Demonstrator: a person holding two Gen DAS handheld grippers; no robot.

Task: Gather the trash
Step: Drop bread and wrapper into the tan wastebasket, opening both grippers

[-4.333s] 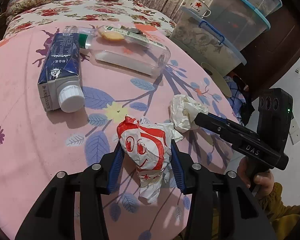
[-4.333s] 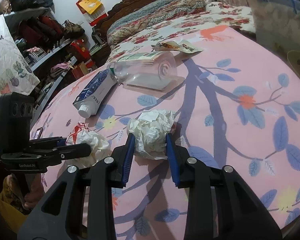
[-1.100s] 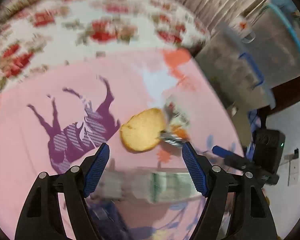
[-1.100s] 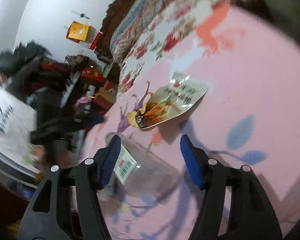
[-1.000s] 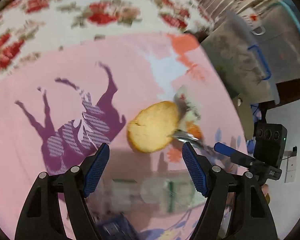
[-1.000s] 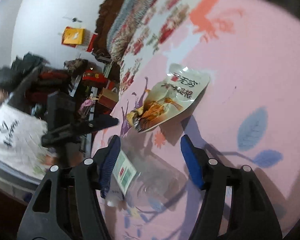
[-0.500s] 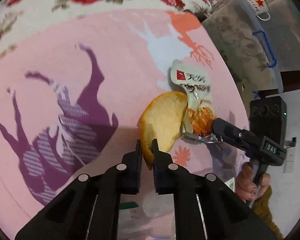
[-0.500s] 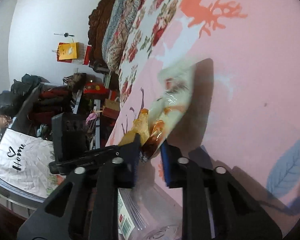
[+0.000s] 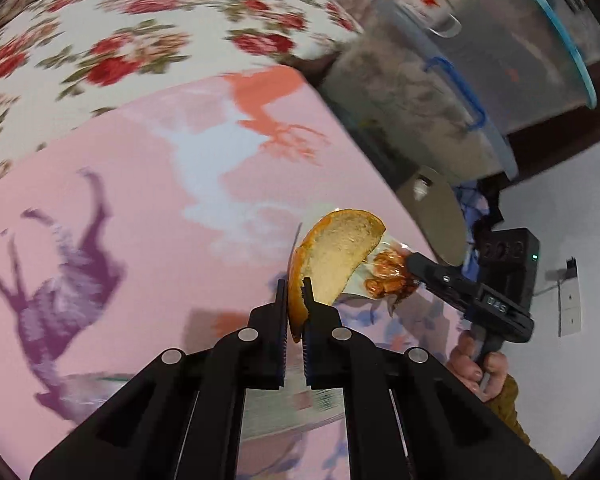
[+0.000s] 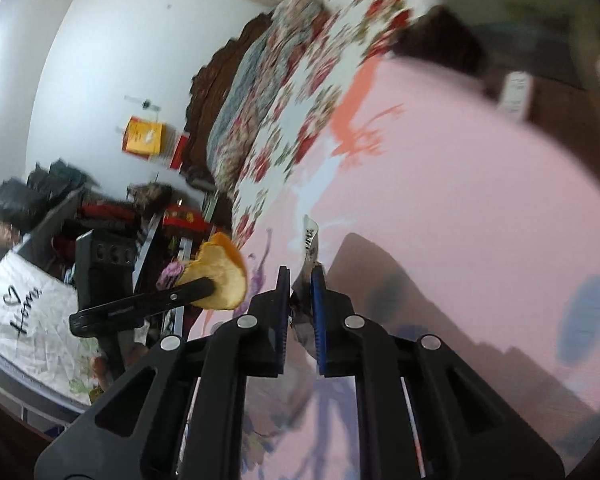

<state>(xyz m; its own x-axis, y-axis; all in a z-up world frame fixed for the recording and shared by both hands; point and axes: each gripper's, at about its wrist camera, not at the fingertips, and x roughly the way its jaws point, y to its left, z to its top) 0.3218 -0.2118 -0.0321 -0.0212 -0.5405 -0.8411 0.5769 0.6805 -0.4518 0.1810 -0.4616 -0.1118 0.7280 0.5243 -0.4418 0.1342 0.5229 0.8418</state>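
Observation:
A curved piece of orange peel (image 9: 340,256) with a pale inside is off the pink blanket (image 9: 140,200), and my left gripper (image 9: 296,288) is shut on its lower edge. Just right of it hangs a clear snack wrapper (image 9: 384,276) with orange-red residue, pinched at its corner by my right gripper (image 9: 414,260). In the right wrist view, the right gripper (image 10: 300,276) has its jaws closing, with the wrapper (image 10: 310,240) sticking up thin between the pads. The left gripper (image 10: 208,288) shows at the left there, carrying the peel (image 10: 224,276).
A clear plastic bottle (image 9: 284,412) lies blurred on the blanket under the left gripper. Stacked storage boxes (image 9: 440,92) with a mug (image 9: 436,8) stand at the right. A floral bedspread (image 9: 120,32) lies beyond. A hand (image 9: 476,364) holds the right gripper.
Both grippers went from open to shut, the left on the peel and the right on the wrapper. Both items have since been lifted off the blanket.

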